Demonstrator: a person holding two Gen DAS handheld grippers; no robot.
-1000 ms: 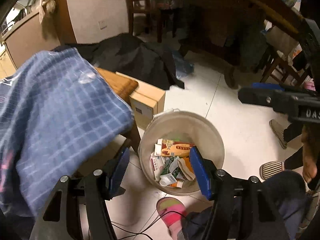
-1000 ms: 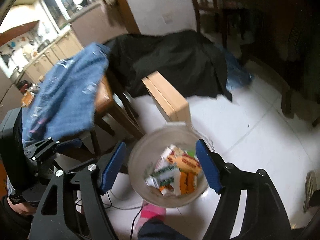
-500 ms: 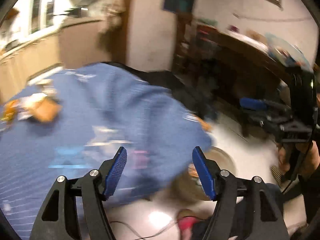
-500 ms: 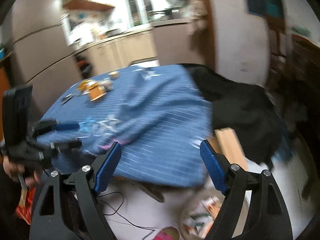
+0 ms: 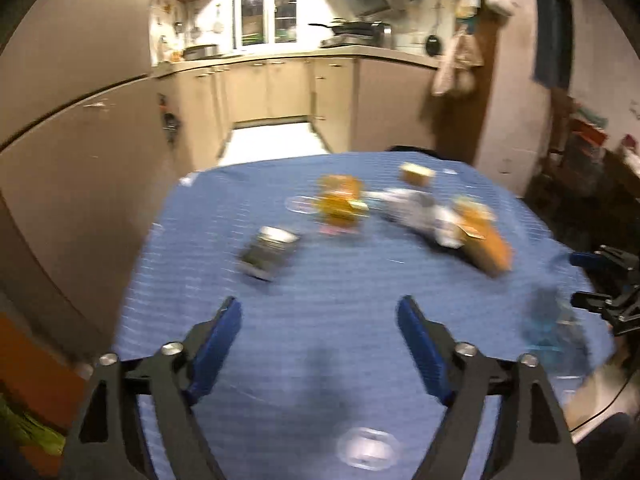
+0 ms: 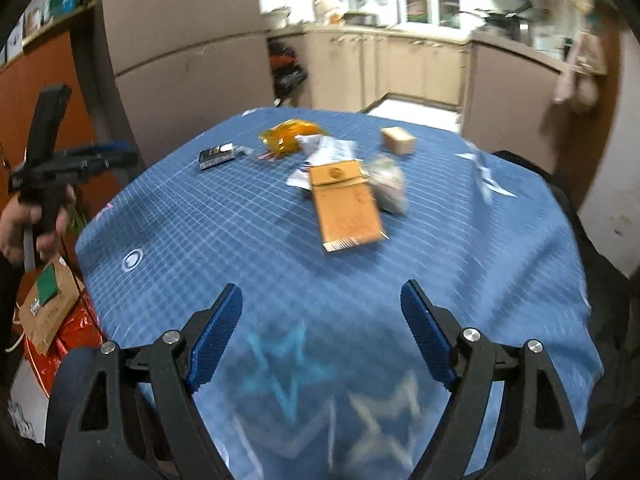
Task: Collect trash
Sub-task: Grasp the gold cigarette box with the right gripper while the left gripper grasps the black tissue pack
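Trash is lying mid-table ahead of both tools: I am judging the flat orange packet, long axis toward me, nearer the right hand-held gripper, empty and wide, while the left hand-held gripper is opening, empty.

Your left gripper has two black angular finger arms, each ending in a flat blue pad with a finely ribbed face. Each arm carries two round silver screw heads at its pivots and a triangular cutout lower down. Your right gripper is built the same way: black arms, blue ribbed pads, silver screws, triangular cutouts. In the right wrist view, your left hand wraps a black upright handle, above which a tall black block rises.
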